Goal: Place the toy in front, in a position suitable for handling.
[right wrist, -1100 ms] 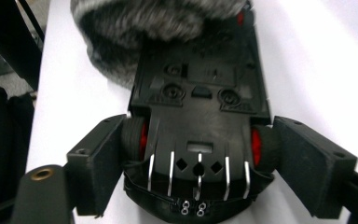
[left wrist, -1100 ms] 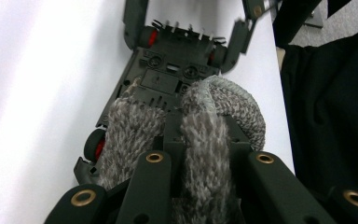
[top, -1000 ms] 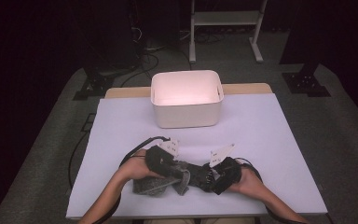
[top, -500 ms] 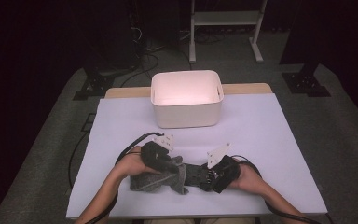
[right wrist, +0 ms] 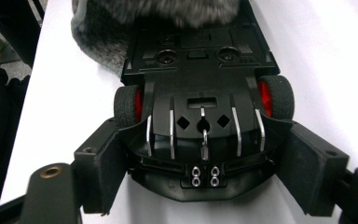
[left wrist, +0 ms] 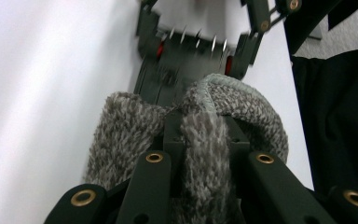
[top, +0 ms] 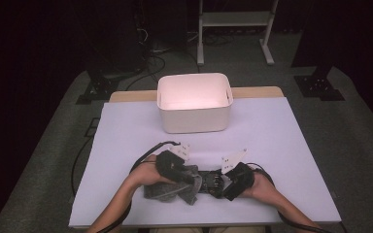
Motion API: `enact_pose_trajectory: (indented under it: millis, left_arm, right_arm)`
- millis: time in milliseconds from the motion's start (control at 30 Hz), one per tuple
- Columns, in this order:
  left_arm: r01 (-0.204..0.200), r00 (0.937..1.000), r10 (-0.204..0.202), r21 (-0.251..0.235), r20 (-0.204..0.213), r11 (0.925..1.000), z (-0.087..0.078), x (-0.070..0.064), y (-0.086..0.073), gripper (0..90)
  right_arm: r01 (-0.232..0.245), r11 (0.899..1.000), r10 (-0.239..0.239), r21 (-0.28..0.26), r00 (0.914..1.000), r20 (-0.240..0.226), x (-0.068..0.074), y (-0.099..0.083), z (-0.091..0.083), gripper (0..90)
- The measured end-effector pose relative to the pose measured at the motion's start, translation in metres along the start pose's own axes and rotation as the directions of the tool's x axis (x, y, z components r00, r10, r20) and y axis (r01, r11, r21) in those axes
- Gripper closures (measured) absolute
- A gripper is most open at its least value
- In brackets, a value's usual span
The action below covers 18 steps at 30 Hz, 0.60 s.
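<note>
Sock (top: 167, 190), grey and knitted, lies on the tabletop (top: 126, 126) well in front of the white bin (top: 194, 103), on the person's side and a little left of the bin's middle. One end of it is pulled over the front of a black toy car (top: 212, 180) that lies upside down, its red-hubbed wheels (right wrist: 129, 103) and metal contact strips facing up. The left tool (left wrist: 200, 140) is clenched on a fold of the sock's ribbed cuff, just beside the car's chassis (left wrist: 191, 65). The right tool (right wrist: 205, 168) grips the car's other end, its padded jaws pressed against both sides of the body behind the wheels. Both hands rest low on the tabletop, nearer its front edge than the bin.
</note>
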<state>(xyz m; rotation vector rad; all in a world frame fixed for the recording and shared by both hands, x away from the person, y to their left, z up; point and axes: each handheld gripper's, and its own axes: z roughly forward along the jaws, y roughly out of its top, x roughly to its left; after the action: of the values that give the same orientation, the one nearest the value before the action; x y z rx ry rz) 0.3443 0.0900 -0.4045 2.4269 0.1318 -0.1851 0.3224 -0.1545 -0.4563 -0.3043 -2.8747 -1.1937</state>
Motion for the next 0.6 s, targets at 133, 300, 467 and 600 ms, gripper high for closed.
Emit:
enact_pose_trajectory:
  millis: [133, 300, 467, 600]
  left_arm:
    - [-0.046, 0.9988, 0.045, 0.011, 0.020, 0.9989, 0.015, -0.001, 0.021, 77.2]
    - [-0.084, 0.9937, 0.086, -0.027, 0.071, 0.9961, 0.030, -0.001, 0.043, 77.2]
    - [-0.106, 0.9911, 0.106, -0.004, 0.081, 0.9944, 0.042, -0.004, 0.053, 77.2]
    - [-0.117, 0.9917, 0.116, 0.014, 0.055, 0.9930, 0.037, -0.005, 0.050, 77.2]
  right_arm:
    - [0.004, 1.000, -0.004, -0.001, 1.0000, 0.006, 0.001, 0.001, 0.000, 22.4]
    - [0.015, 1.000, -0.015, -0.003, 0.9998, 0.015, 0.001, 0.002, 0.001, 22.4]
    - [0.022, 1.000, -0.022, 0.003, 0.9996, 0.017, 0.001, 0.001, 0.004, 22.4]
    - [0.011, 1.000, -0.011, -0.003, 0.9999, 0.010, 0.001, 0.001, 0.004, 22.5]
